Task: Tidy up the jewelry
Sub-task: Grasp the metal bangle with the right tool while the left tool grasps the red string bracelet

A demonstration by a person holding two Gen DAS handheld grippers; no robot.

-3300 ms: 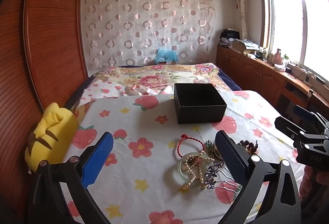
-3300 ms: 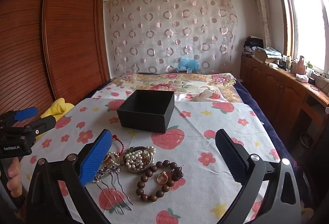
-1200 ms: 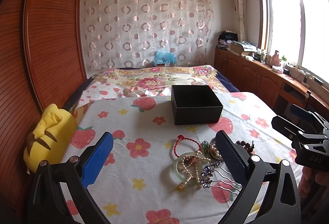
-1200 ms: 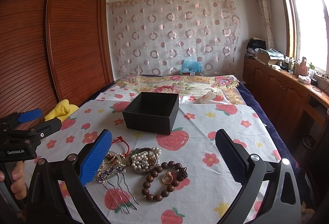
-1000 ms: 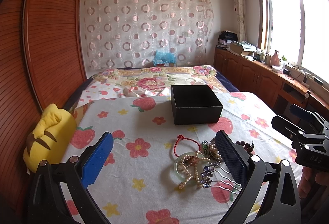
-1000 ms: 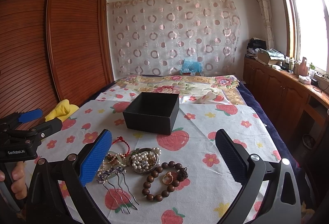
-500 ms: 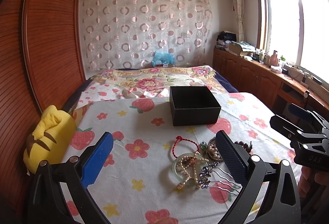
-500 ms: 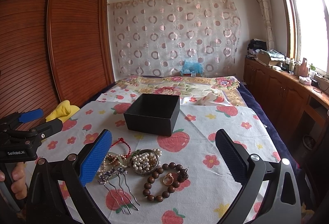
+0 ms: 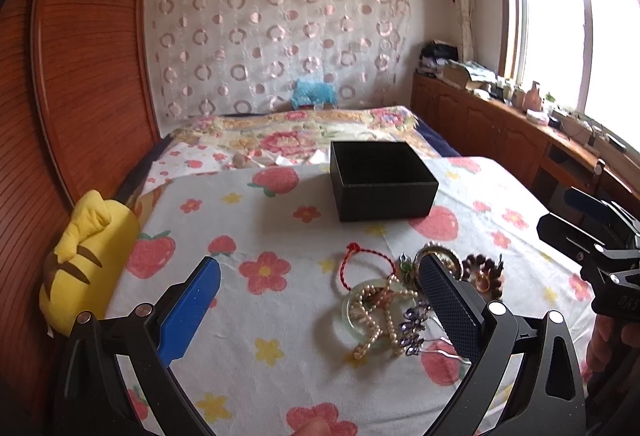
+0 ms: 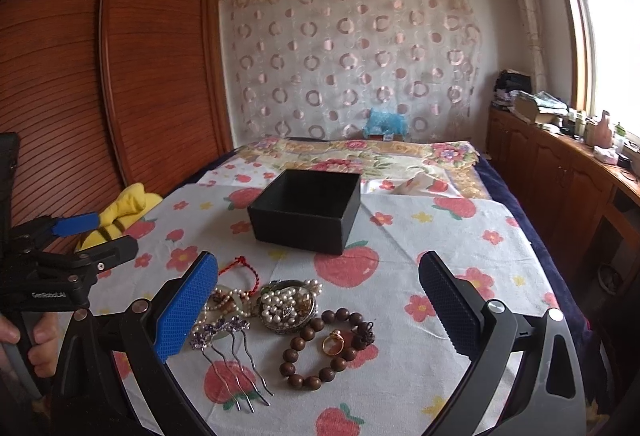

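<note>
An open, empty black box (image 9: 382,182) (image 10: 306,210) stands on the strawberry-print cloth. In front of it lies a pile of jewelry: a red cord bracelet (image 9: 362,260) (image 10: 244,272), a pearl string on a green bangle (image 9: 374,316), a pearl-filled dish (image 10: 289,304), a purple hair comb (image 10: 224,336), a brown bead bracelet (image 10: 316,350) and a gold ring (image 10: 334,342). My left gripper (image 9: 320,306) is open and empty, left of the pile. My right gripper (image 10: 318,308) is open and empty above the pile.
A yellow plush toy (image 9: 86,264) lies at the bed's left edge beside the wooden wardrobe (image 10: 120,76). A floral quilt (image 10: 360,154) lies behind the box. A cluttered wooden counter (image 9: 520,132) runs along the right under the window.
Both grippers have drawn back and risen slightly over the last seconds; the jewelry and box look a little farther away. Nothing was taken hold of.
</note>
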